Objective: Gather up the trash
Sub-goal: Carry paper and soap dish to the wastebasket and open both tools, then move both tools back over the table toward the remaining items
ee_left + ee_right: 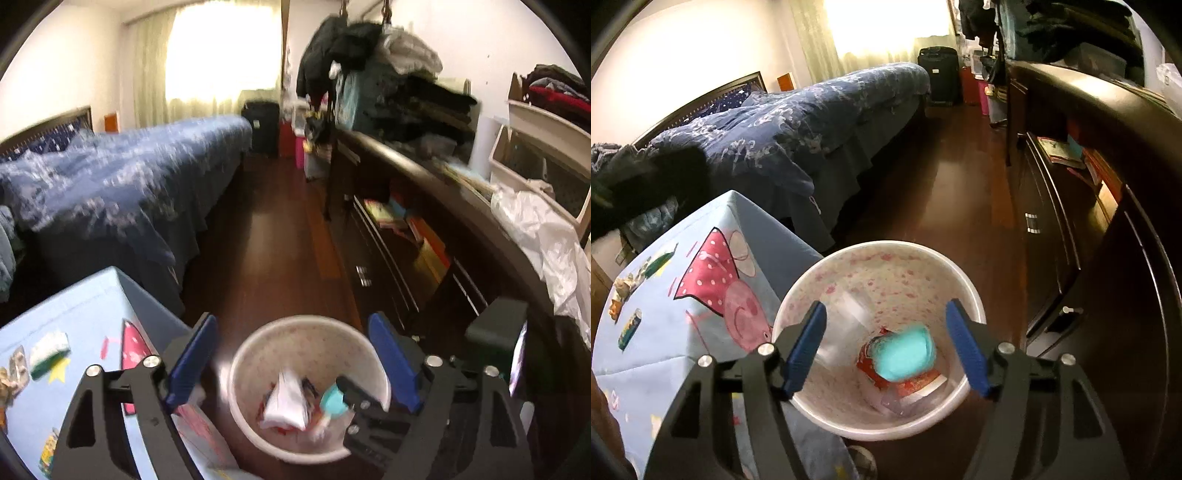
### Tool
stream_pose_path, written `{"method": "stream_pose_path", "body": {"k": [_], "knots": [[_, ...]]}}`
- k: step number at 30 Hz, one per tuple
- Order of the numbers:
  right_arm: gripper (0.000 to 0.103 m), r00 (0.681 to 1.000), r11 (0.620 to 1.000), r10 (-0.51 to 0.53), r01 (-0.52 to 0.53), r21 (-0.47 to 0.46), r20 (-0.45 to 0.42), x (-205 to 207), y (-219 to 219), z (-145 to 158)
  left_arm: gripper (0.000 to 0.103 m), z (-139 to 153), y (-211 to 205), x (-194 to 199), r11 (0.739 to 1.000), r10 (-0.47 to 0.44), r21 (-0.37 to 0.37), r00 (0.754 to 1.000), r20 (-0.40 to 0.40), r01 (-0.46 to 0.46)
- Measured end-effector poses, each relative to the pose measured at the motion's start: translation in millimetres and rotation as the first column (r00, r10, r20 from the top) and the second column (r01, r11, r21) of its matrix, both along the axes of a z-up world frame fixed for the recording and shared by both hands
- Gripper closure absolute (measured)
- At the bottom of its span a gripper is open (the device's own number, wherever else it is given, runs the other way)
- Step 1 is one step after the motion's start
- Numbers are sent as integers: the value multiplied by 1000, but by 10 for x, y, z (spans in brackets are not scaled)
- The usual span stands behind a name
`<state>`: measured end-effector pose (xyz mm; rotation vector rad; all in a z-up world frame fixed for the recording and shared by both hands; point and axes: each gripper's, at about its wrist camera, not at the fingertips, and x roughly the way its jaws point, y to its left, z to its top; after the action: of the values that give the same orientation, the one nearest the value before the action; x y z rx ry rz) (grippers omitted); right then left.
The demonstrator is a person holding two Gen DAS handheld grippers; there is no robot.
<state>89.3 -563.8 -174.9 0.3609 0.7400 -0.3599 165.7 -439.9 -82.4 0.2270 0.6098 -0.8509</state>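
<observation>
Turquoise packet point(905, 352) lies free in the white wastebasket point(798, 295) below the spread, empty right gripper point(886, 347); left gripper point(291, 365) gapes empty above too.

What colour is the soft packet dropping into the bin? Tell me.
Turquoise packet; clearest in the right wrist view.

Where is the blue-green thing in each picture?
Left wrist: the teal packet shows low and right of centre, inside the bin, by the right gripper's tip.
Right wrist: the packet is blurred, low centre, inside the bin.
Shared landmark: the white wastebasket.
</observation>
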Motion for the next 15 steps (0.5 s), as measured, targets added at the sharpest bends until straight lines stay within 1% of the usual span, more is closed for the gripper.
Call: {"method": "stream_pose_path", "body": {"k": [1,3,5,7,12,15], "knots": [[33,1000,1000,1,-1,-1,-1,6,0,-5,18,35,13,-15,1000,5,-2,1000,21,-4],[33,1000,1000,3,-3,-4,-5,20,10,-8,11,88,46,-22,1000,20,-7,999,45,-20],[33,1000,1000,4,-4,-5,-4,16,27,-1,9,125,85,0,999,30,-15,998,48,-29],[33,1000,1000,6,-6,-6,-3,17,39,5,5,162,166,26,998,55,-23,997,54,-54],[32,1000,1000,16,-16,-11,-1,-4,131,67,4,214,372,82,992,121,-33,991,52,-119],[32,1000,1000,30,-30,-8,6,-23,206,131,4,215,565,129,983,180,-27,982,50,-179]]}}
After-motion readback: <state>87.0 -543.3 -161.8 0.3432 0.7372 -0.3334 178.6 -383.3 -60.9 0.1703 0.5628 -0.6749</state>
